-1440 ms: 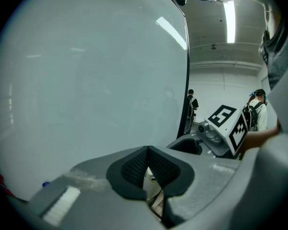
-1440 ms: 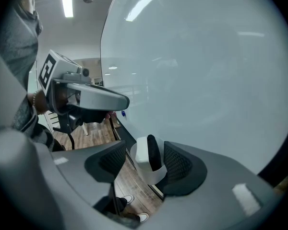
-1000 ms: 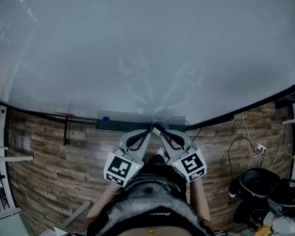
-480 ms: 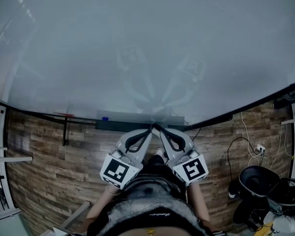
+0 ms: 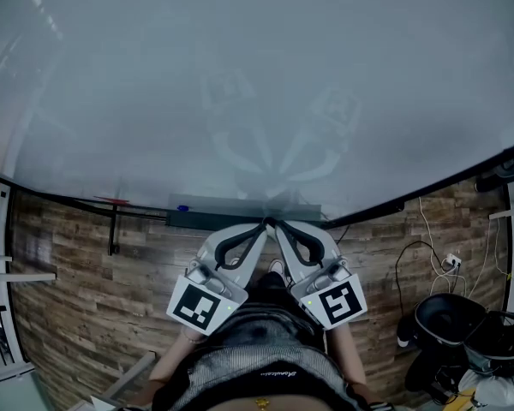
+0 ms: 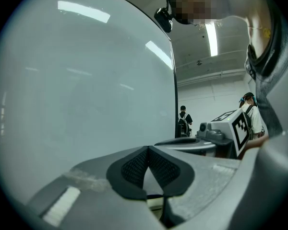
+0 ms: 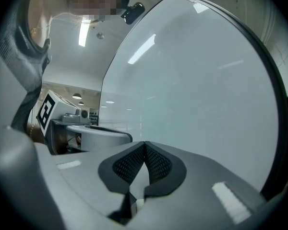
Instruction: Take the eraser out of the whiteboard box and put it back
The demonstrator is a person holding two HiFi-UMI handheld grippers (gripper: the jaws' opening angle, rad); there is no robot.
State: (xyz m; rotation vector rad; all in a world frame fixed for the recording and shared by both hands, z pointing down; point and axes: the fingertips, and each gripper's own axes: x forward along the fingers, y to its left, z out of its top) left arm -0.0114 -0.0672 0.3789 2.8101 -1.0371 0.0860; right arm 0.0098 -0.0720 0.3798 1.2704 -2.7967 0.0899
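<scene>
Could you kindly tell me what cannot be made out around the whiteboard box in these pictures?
Whiteboard box interior, head view: dim and partly covered by the left gripper and right gripper; no eraser shows.
Box, both gripper views: not in frame.
Blue item on the box, head view: too small to identify.

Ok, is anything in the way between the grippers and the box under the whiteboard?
Nothing visible. The left gripper and right gripper, both shut and empty, have their tips right at the front edge of the box, with no object in between. The eraser itself can't be made out in any view.
</scene>
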